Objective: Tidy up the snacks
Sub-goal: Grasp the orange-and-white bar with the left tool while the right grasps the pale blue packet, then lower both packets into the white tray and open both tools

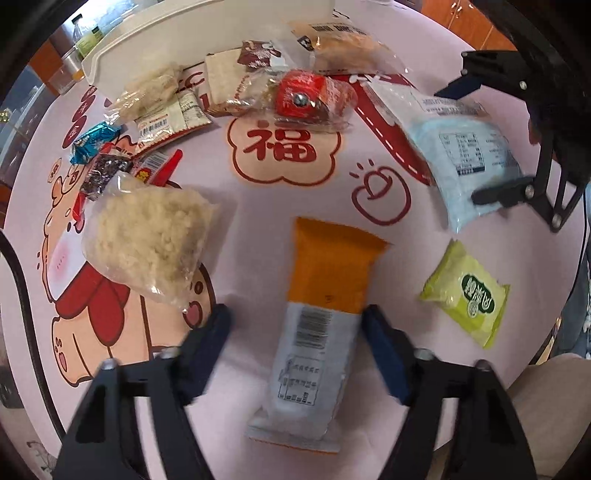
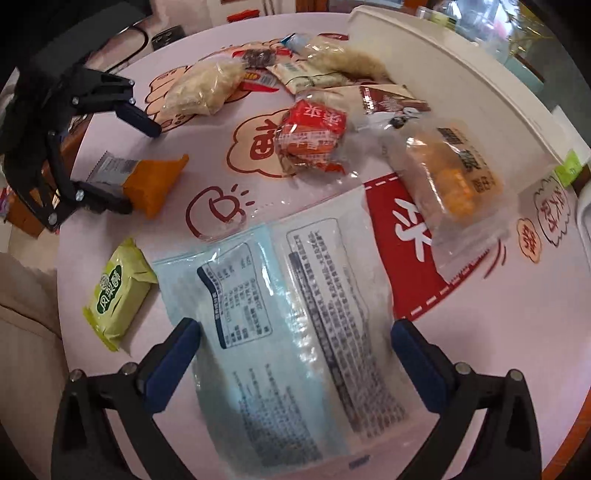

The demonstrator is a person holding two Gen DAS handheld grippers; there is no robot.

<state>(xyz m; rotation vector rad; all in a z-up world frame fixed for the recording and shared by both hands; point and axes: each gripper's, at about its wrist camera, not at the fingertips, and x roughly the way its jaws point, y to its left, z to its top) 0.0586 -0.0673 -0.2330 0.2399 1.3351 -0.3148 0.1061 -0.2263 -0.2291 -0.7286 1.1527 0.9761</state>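
Orange bar: the orange-and-white snack bar [image 1: 320, 314] lies flat, long axis running straight away from the left wrist camera, orange end far, barcode end near.
Blue packet: the pale-blue snack packet [image 2: 266, 317] lies label up, lengthwise along the right gripper's fingers.
Surface: pink cartoon-printed tablecloth [image 1: 288, 192] on a round table; white tray [image 1: 207, 33] at the far edge; green pastry packet [image 1: 467, 291] lies apart.
Left gripper [image 1: 297, 328]: pointing steeply down, jaws astride the bar; right pad touches its edge, left pad stands clear, not clenched.
Right gripper [image 2: 295, 354]: pointing steeply down, spread wide over the blue packet, released.
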